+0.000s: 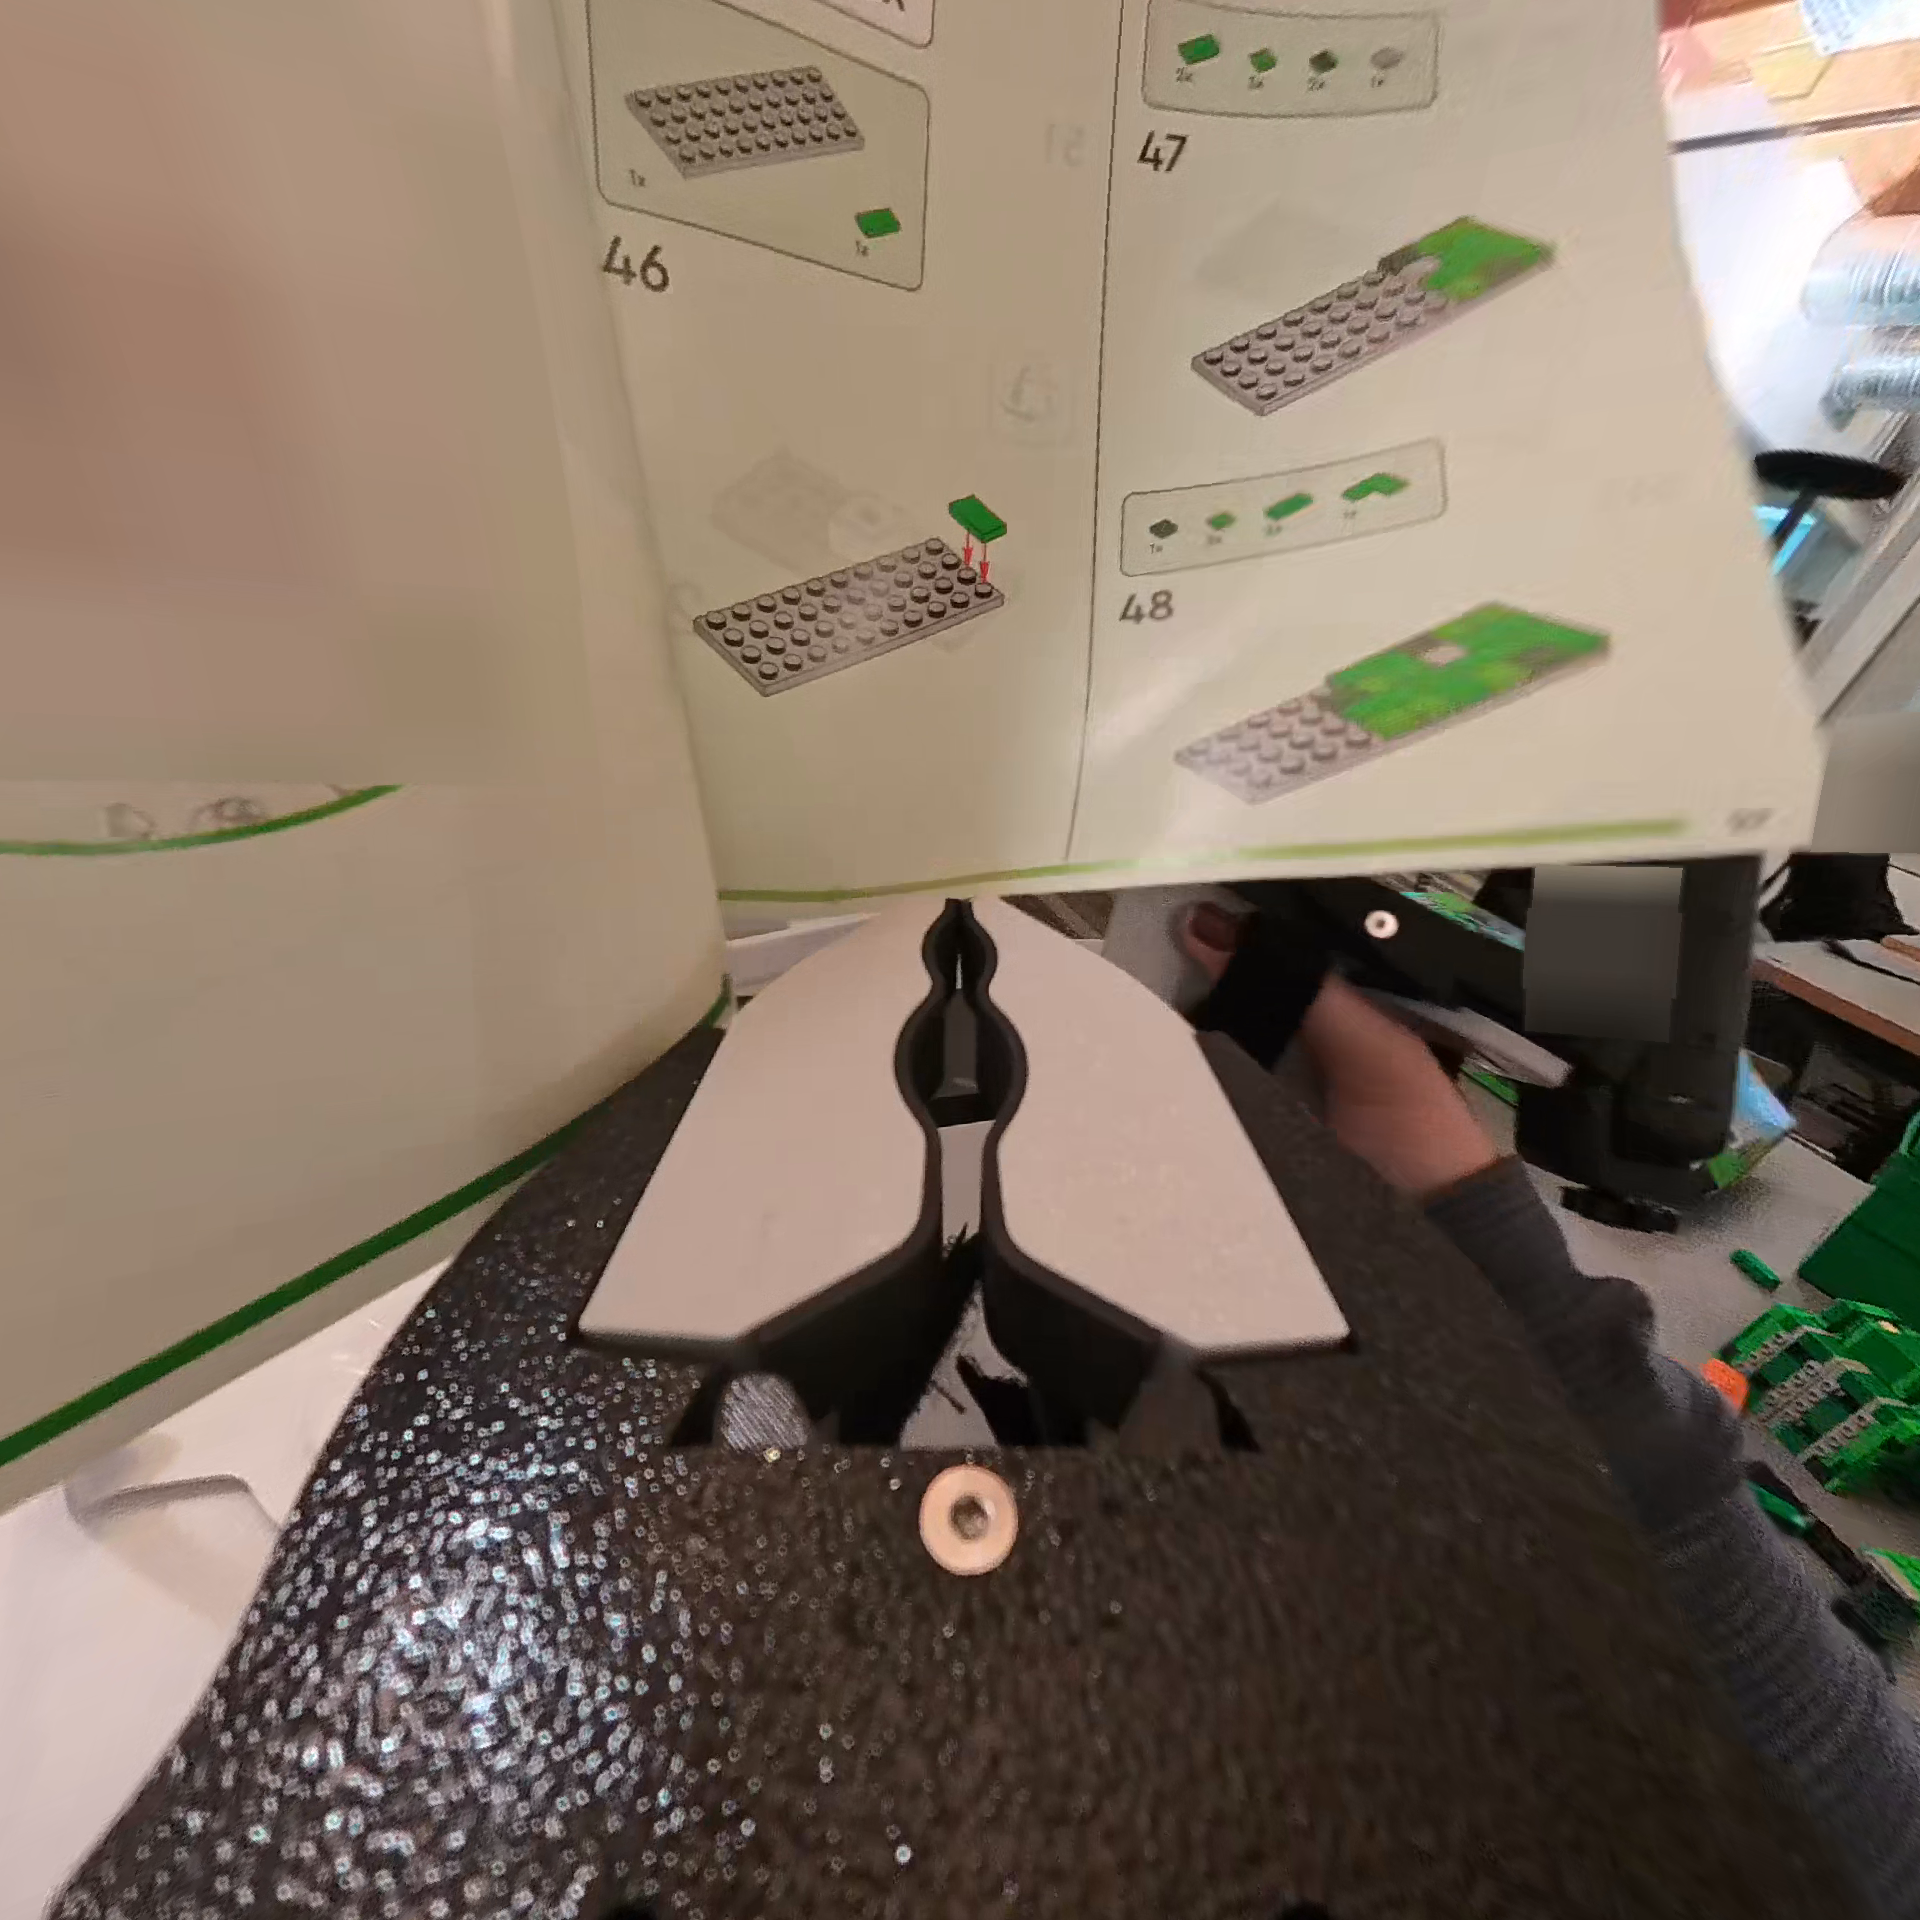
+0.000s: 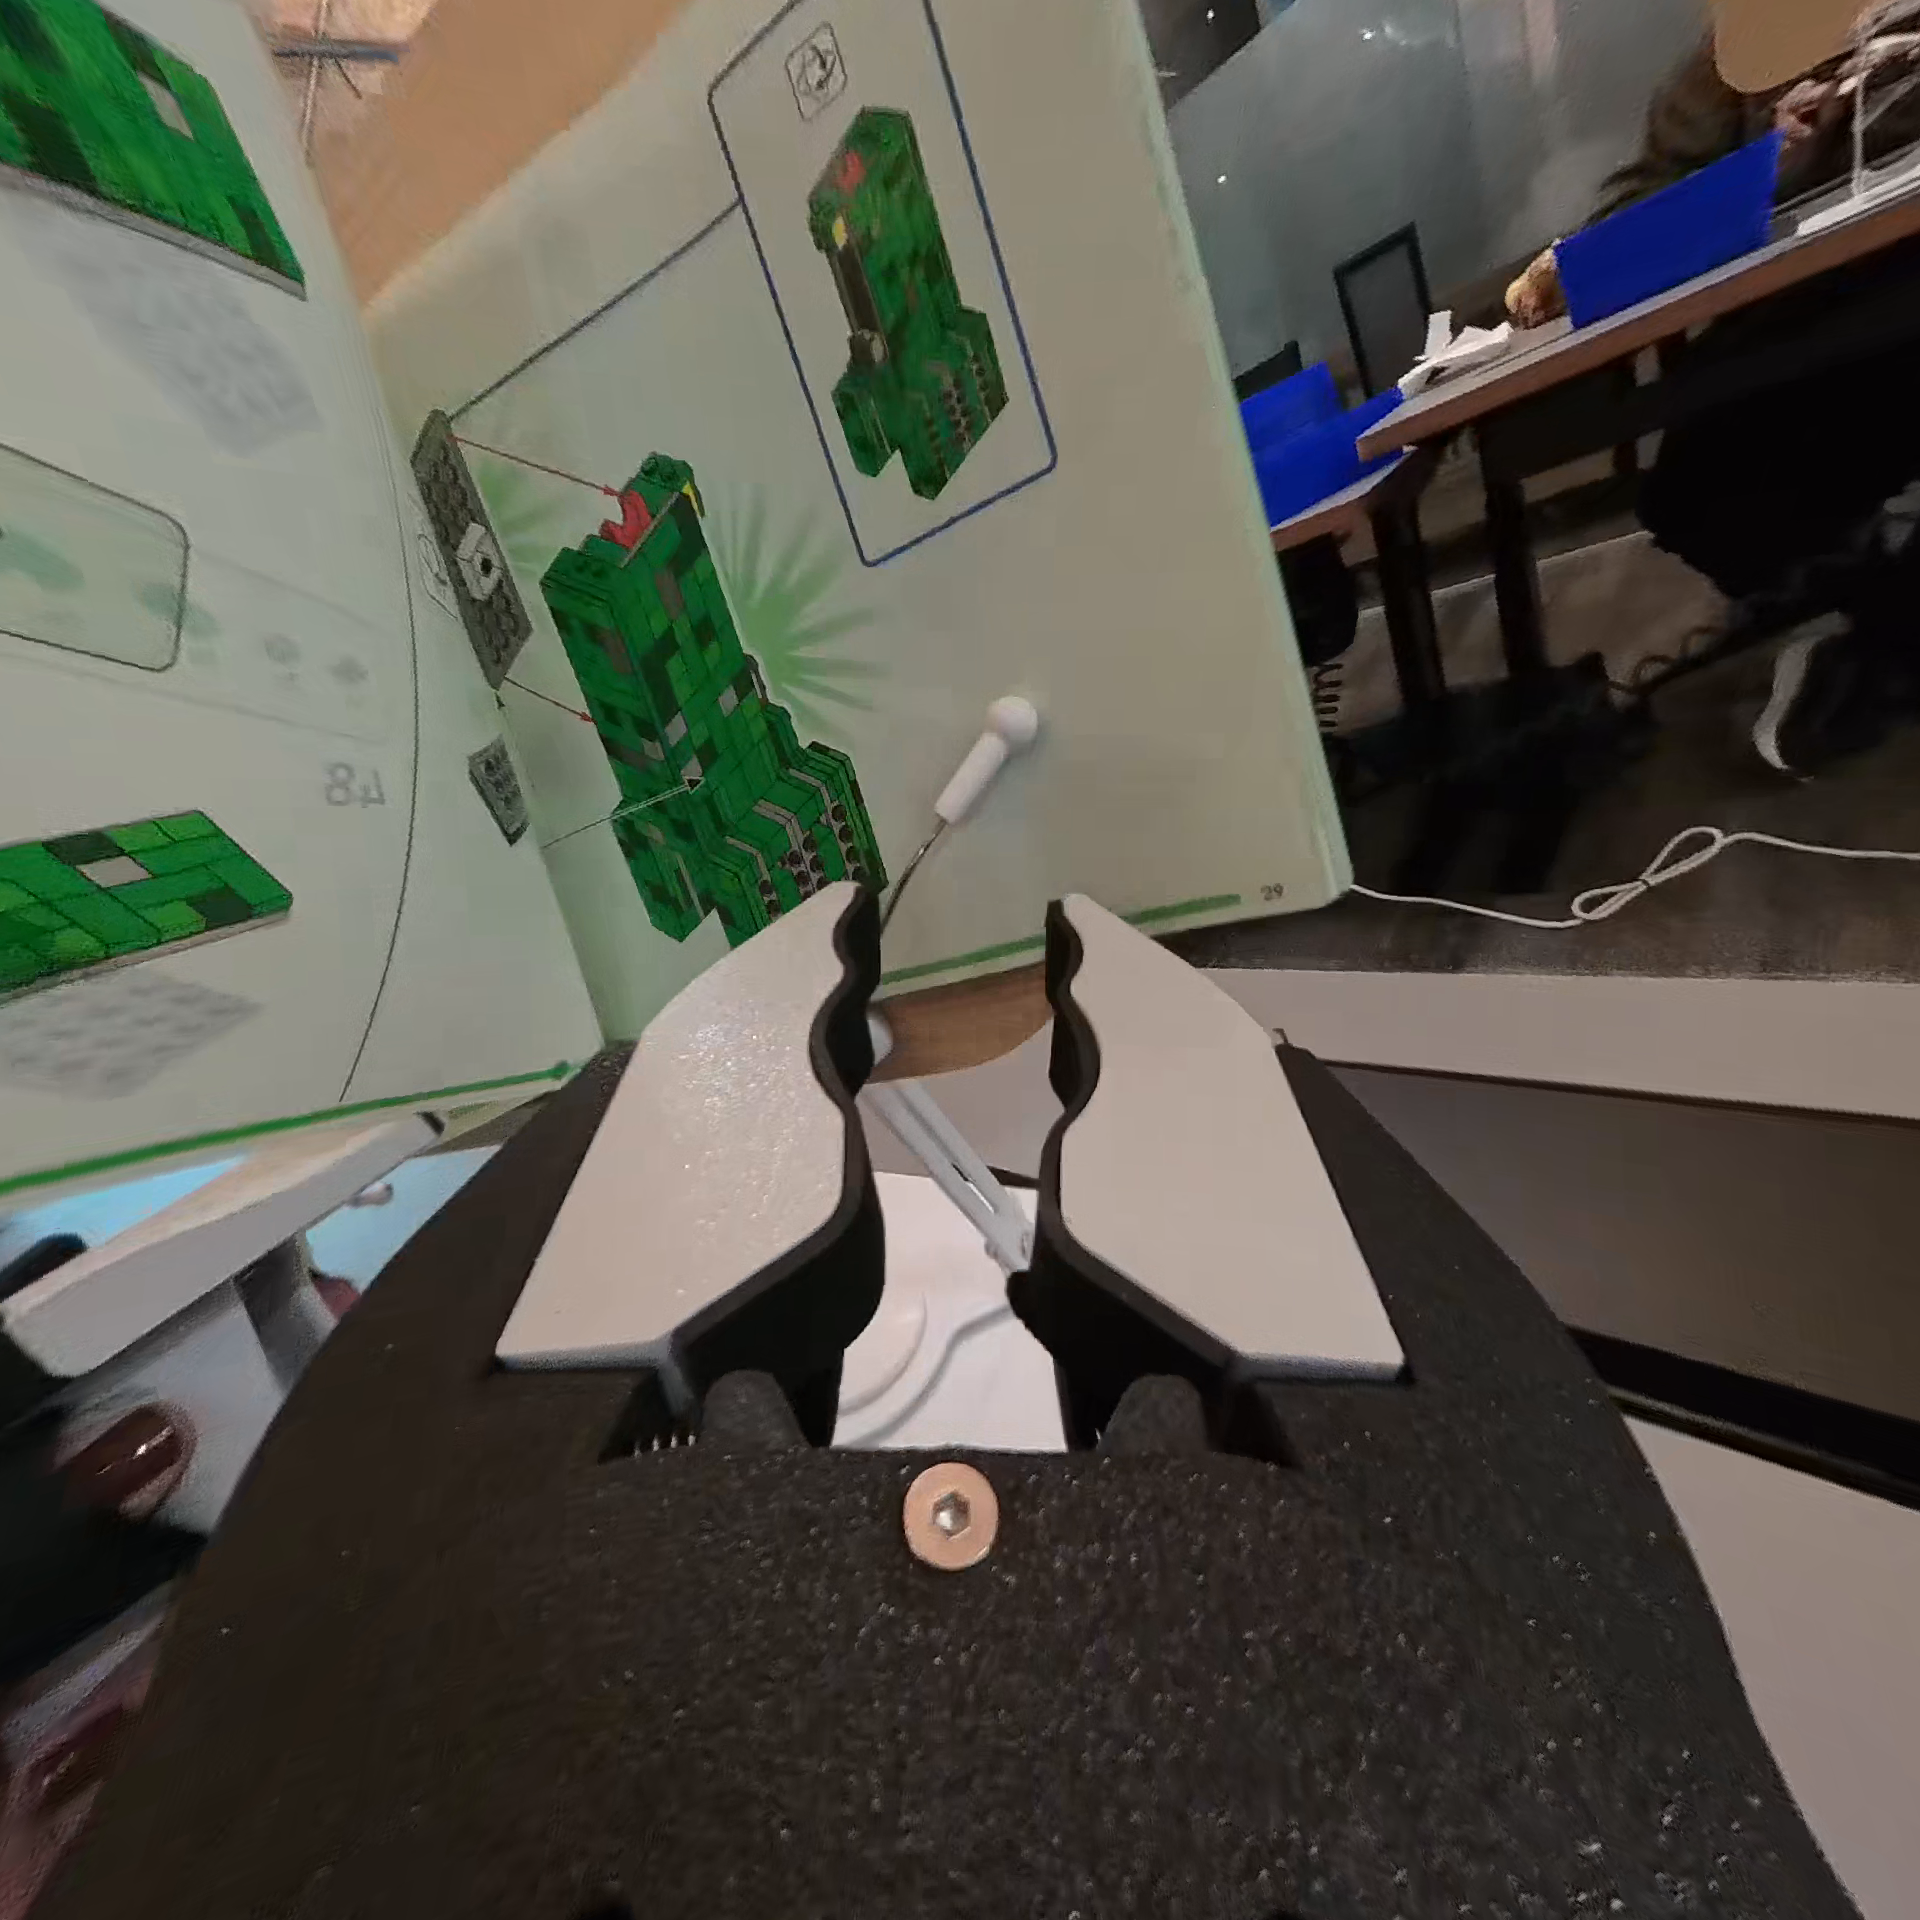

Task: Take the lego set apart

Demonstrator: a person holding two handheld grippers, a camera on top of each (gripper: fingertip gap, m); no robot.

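A: Left wrist view, near field: left tool point(image 1: 958, 920) clenched, tips pinching the bottom edge of a page of the instruction booklet point(image 1: 1351, 416). Lego model point(image 1: 1829, 1382) sits far right on the bench point(image 1: 1621, 1278), well apart, with loose green bricks beside it.

B: Right tool point(image 2: 961, 935) released, nothing between its fingers; the booklet stands open just beyond it.

A: Risk, judged: thin paper could tear or slip if the page is pulled hard. The swinging page also hides the model.

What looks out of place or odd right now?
The instruction booklet fills both views, one page lifted and curling at the shut left gripper. The green lego model lies off right on the table, untouched. The right gripper is open, empty.
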